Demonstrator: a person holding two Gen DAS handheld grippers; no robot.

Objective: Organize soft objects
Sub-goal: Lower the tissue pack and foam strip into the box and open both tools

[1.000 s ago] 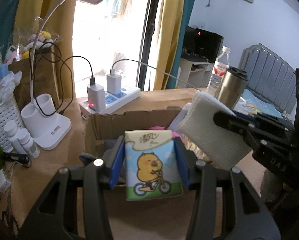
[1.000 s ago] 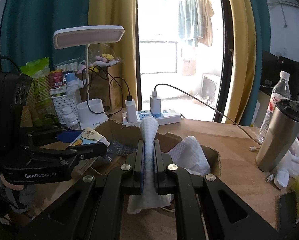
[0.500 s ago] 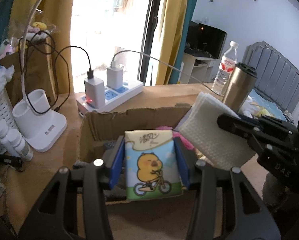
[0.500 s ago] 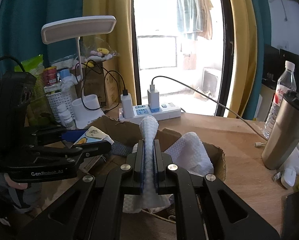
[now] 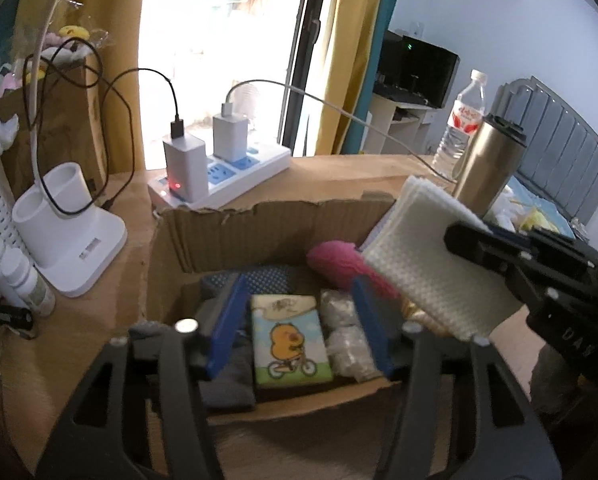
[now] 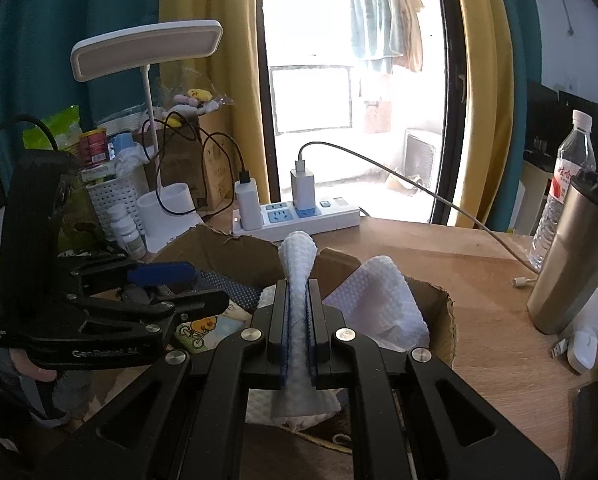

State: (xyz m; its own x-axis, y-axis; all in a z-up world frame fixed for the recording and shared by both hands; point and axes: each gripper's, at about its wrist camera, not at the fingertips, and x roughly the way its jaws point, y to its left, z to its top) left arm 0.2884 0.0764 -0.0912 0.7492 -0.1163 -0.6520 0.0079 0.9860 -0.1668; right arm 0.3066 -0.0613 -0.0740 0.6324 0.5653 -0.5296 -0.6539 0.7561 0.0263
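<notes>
Inside the cardboard box [image 5: 219, 236] on the wooden table [image 6: 479, 280], a tissue pack [image 5: 289, 340] printed with a yellow chick on a bicycle is seen lying flat among other soft things: a pink bundle [image 5: 339, 258], a dark dotted cloth [image 5: 267, 278] and clear-wrapped packets [image 5: 345, 340]. The left claw [image 5: 299, 320] is held over the box with its blue pads on either side of the pack but apart from it; its jaws are opening and the pack is released. A folded white waffle cloth [image 6: 297, 280] is clenched edge-on by the right claw [image 6: 298, 320], just above the box's right part. Behind the box, a power strip [image 5: 239, 176] with two chargers is set; a steel tumbler [image 6: 571, 264] stands to the right.
</notes>
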